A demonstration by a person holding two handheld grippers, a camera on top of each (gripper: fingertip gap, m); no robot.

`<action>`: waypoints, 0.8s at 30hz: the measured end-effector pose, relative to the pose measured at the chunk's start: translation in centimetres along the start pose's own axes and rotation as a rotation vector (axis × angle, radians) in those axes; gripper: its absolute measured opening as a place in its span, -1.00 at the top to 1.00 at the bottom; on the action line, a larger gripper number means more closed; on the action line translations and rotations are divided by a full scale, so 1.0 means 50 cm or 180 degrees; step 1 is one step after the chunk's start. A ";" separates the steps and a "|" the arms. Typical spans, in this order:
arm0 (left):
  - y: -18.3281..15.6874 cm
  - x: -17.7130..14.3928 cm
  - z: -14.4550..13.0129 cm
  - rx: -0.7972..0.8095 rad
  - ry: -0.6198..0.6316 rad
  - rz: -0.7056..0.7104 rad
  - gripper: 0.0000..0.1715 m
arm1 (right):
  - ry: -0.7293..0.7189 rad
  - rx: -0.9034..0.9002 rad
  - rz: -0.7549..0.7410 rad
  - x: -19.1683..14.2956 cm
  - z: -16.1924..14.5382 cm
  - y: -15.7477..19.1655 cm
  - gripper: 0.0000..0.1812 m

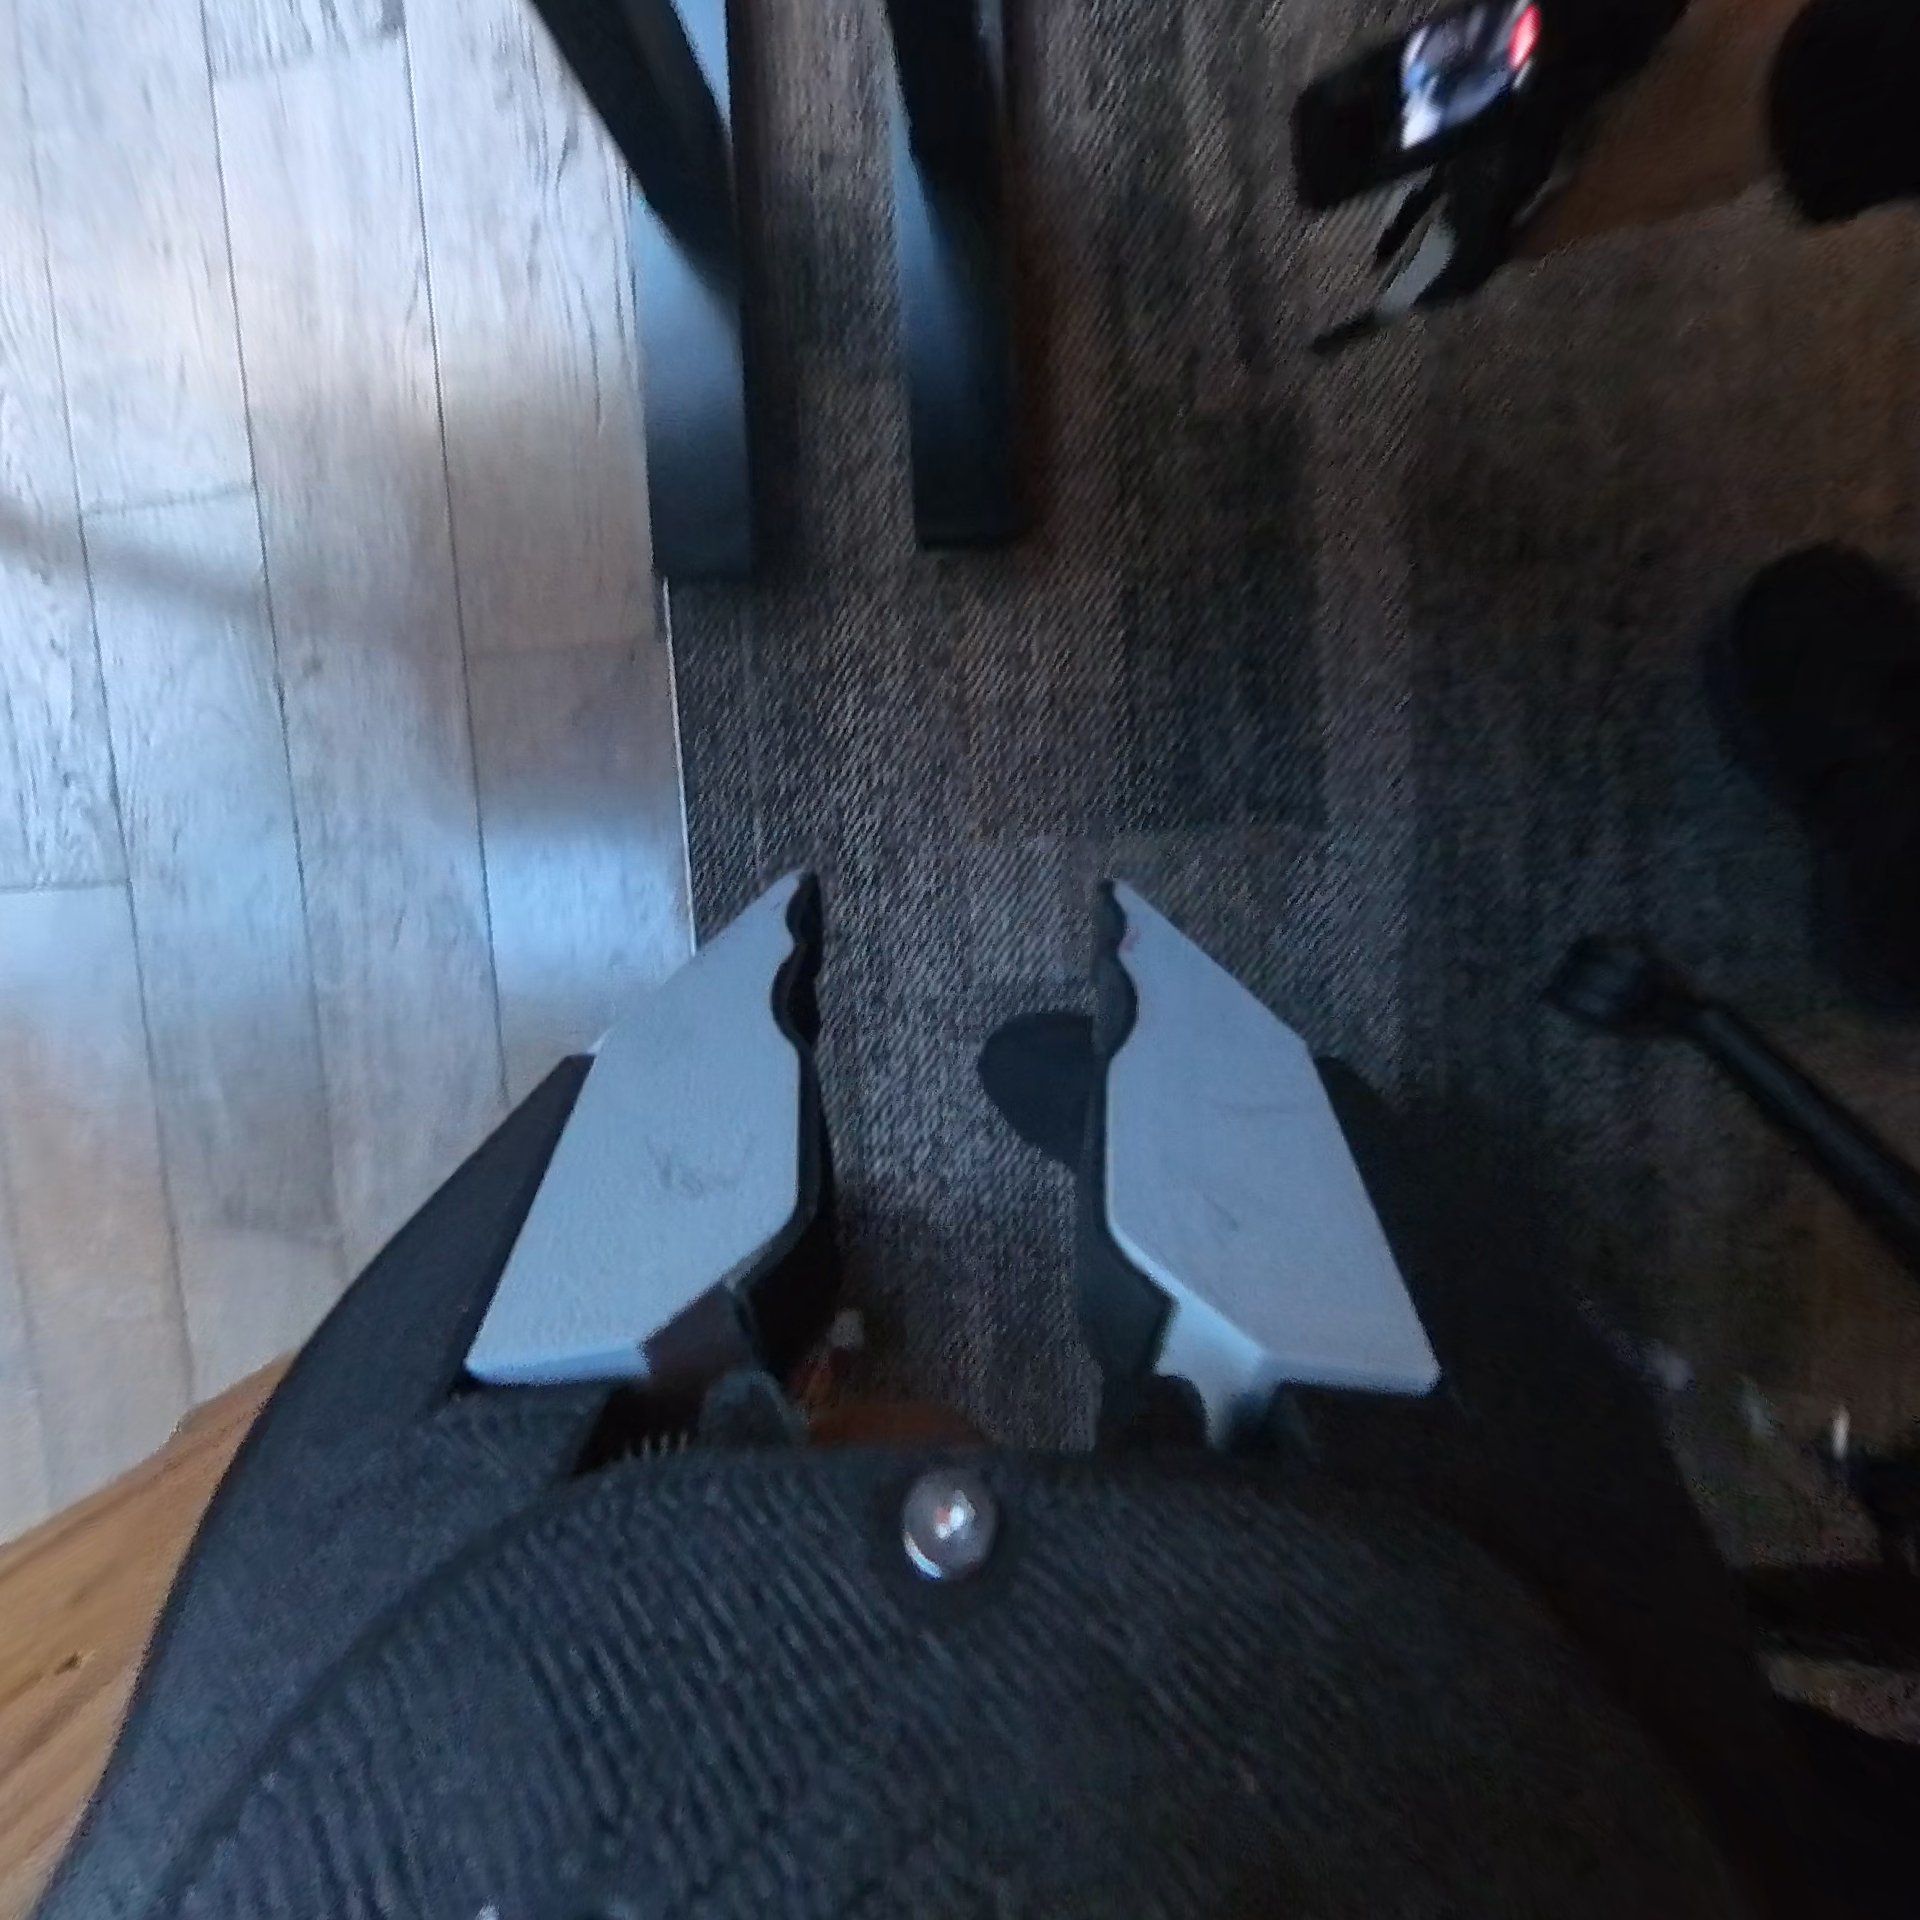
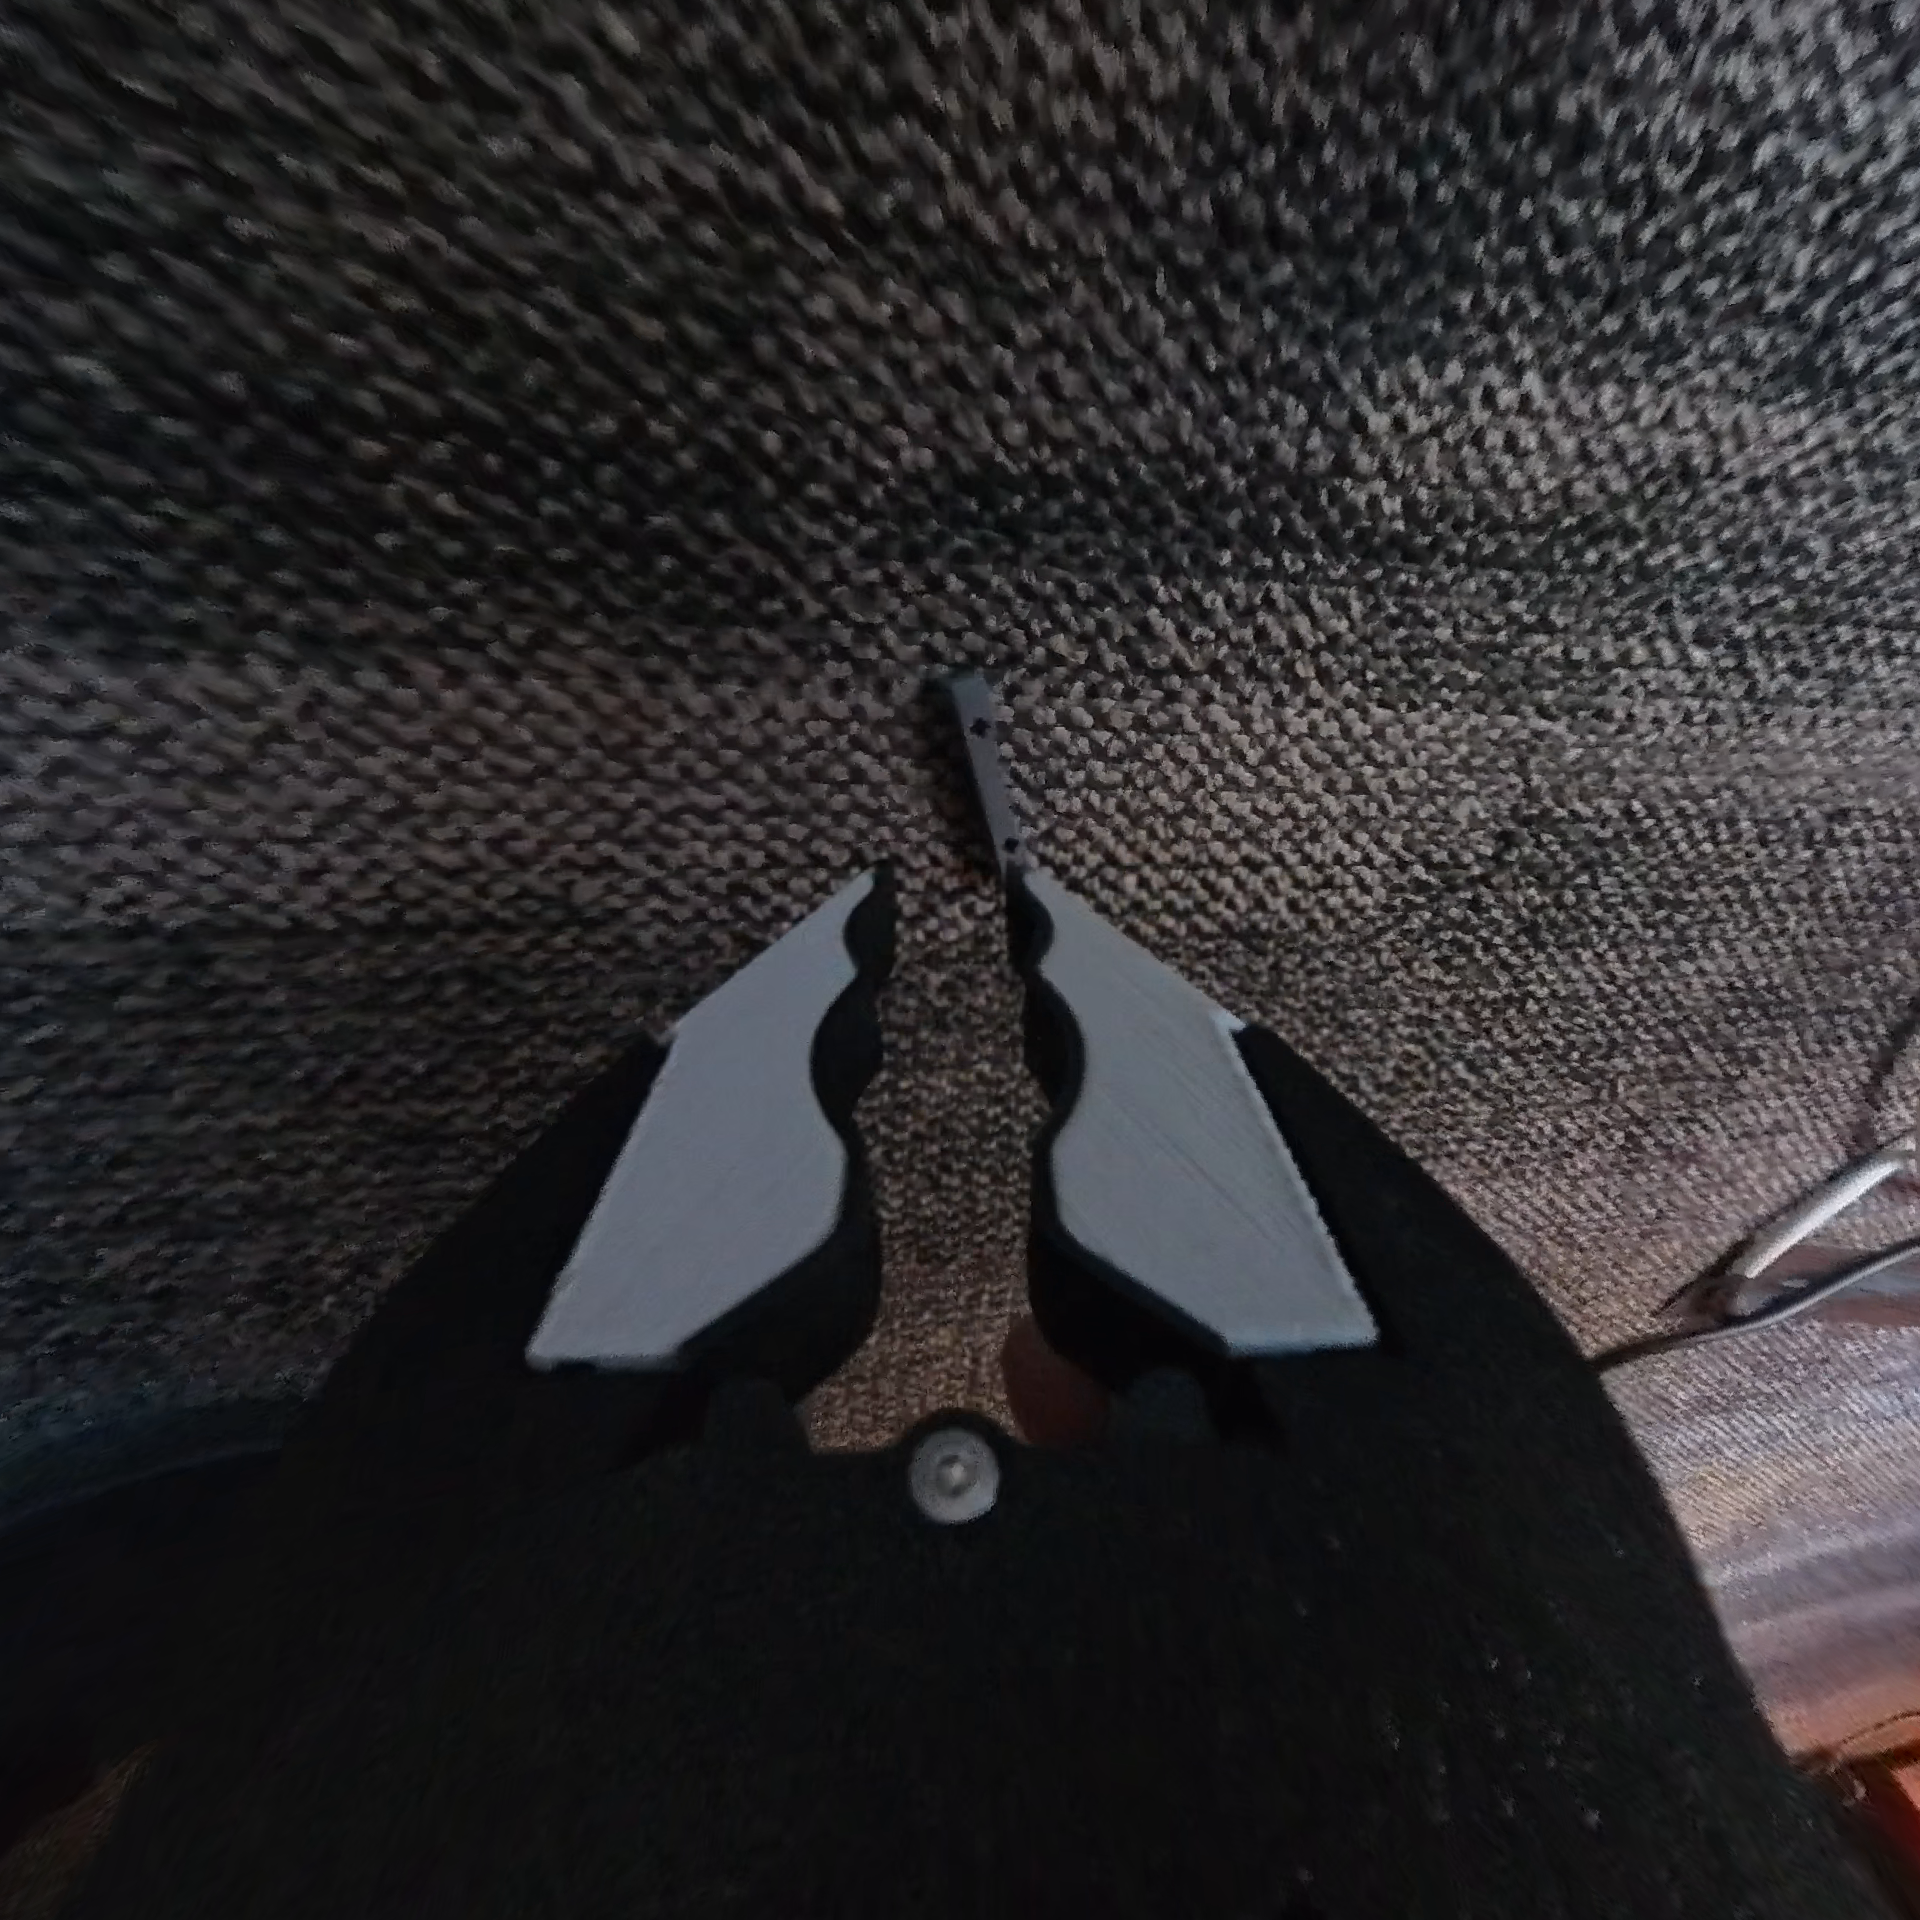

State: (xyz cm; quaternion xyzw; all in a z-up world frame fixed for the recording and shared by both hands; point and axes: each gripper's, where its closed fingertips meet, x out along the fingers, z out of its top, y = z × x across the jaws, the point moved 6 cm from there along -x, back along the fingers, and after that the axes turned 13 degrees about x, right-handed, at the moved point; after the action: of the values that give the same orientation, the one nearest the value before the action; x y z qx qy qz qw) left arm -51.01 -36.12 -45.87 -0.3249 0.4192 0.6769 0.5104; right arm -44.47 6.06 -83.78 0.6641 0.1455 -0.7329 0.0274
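In the right wrist view my right gripper (image 2: pixel 948 878) hangs close over dark speckled grey carpet (image 2: pixel 1039 364), its jaws a narrow gap apart with nothing between them. A thin grey strip with small black marks (image 2: pixel 982 769) lies on the carpet just ahead, its near end at the tip of the right finger (image 2: pixel 1143 1122). In the left wrist view my left gripper (image 1: pixel 958 885) is open and empty above the same kind of carpet (image 1: pixel 987 727). A dark oval patch (image 1: pixel 1023 1060) shows between its fingers, partly hidden by the right one.
Pale wood-plank flooring (image 1: pixel 312 520) borders the carpet on the left. Black furniture legs (image 1: pixel 956 312) stand ahead. A black device (image 1: pixel 1434 156) sits at the top right, with a black cable (image 1: pixel 1766 1091) and dark round shapes (image 1: pixel 1829 748) on the right. Thin metal rods (image 2: pixel 1818 1226) lie to the right.
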 end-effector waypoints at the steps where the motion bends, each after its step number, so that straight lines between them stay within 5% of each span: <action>1: 0.006 0.004 -0.028 -0.0021 0.0113 0.0005 0.41 | 0.0043 -0.0036 0.0010 0.014 0.001 -0.001 0.80; 8: 0.021 0.002 -0.116 -0.0140 0.0246 -0.0068 0.48 | 0.0414 -0.0378 -0.0043 0.093 0.009 -0.019 0.82; 16: 0.023 0.014 -0.124 -0.0092 0.0326 -0.0170 0.48 | 0.0527 -0.0333 0.0153 0.112 0.009 -0.007 0.96; 20: 0.031 0.014 -0.107 -0.0080 0.0287 -0.0134 0.52 | 0.0310 -0.0266 0.0195 0.054 0.008 0.028 0.97; 24: 0.046 0.013 -0.055 -0.0073 0.0131 -0.0022 0.56 | -0.0015 -0.0390 0.0398 -0.097 0.019 0.118 0.97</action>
State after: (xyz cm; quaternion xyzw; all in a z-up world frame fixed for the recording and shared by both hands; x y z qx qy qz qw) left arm -53.35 -38.60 -47.10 -0.3461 0.4207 0.6731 0.5001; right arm -43.42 -0.55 -79.97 0.6672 0.1483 -0.7210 0.1140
